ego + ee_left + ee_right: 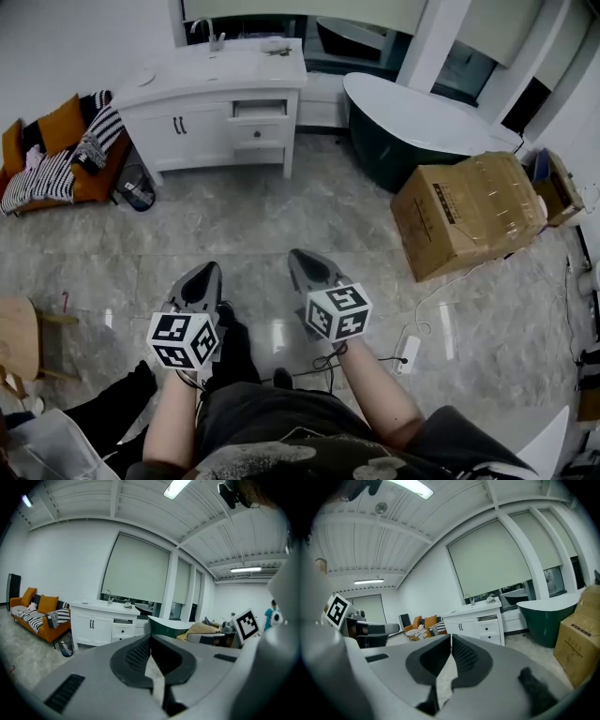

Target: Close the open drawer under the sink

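Observation:
A white vanity (216, 117) with a sink and faucet stands against the far wall. Its top right drawer (260, 110) is pulled out a little; the same drawer (123, 621) shows in the left gripper view and the drawer (488, 618) in the right gripper view. Both grippers hover side by side over the floor, well short of the vanity and pointing toward it. My left gripper (208, 274) (150, 639) is shut with nothing between its jaws. My right gripper (298, 256) (450, 637) is shut and empty too.
A dark green bathtub (422, 122) sits right of the vanity, with a large cardboard box (469, 211) in front of it. An orange sofa (56, 150) and a bin (138, 187) stand at the left. A power strip (405, 352) with a cable lies on the floor.

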Motion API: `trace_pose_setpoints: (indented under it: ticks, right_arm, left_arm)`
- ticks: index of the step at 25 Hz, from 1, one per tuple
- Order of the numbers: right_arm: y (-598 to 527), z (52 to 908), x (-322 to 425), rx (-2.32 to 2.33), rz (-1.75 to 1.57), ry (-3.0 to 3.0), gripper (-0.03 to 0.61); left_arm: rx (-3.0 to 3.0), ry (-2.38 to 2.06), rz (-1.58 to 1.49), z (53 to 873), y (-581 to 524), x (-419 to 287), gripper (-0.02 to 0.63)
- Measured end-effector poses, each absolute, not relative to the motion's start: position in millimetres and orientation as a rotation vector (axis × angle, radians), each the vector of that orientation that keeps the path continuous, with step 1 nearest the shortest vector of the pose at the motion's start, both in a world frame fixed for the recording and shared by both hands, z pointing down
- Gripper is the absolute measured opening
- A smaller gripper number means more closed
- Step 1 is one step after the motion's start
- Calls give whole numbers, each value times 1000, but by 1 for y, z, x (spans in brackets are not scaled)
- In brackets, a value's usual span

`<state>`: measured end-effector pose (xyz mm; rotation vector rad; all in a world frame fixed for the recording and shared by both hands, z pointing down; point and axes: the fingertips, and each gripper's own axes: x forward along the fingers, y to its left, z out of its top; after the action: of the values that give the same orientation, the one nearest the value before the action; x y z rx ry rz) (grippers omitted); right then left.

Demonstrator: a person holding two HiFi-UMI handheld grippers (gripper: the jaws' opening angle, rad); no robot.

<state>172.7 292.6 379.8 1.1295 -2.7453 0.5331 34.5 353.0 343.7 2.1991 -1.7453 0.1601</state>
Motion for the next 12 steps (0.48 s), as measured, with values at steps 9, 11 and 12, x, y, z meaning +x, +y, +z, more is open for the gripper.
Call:
trace_pose_setpoints:
  ticks: [9,11,12]
  right_arm:
    - [213,396,151,1232,546,-2656,28]
    - [191,401,142,1258,553,-2636,28]
    - [180,403,138,1272,557,-2626,28]
  left_arm:
    - [2212,-1708,136,354,268,-13,14]
    - [2211,-1687,129,360,244,-24,15]
    - [2212,-1676,126,363,231,-30,15]
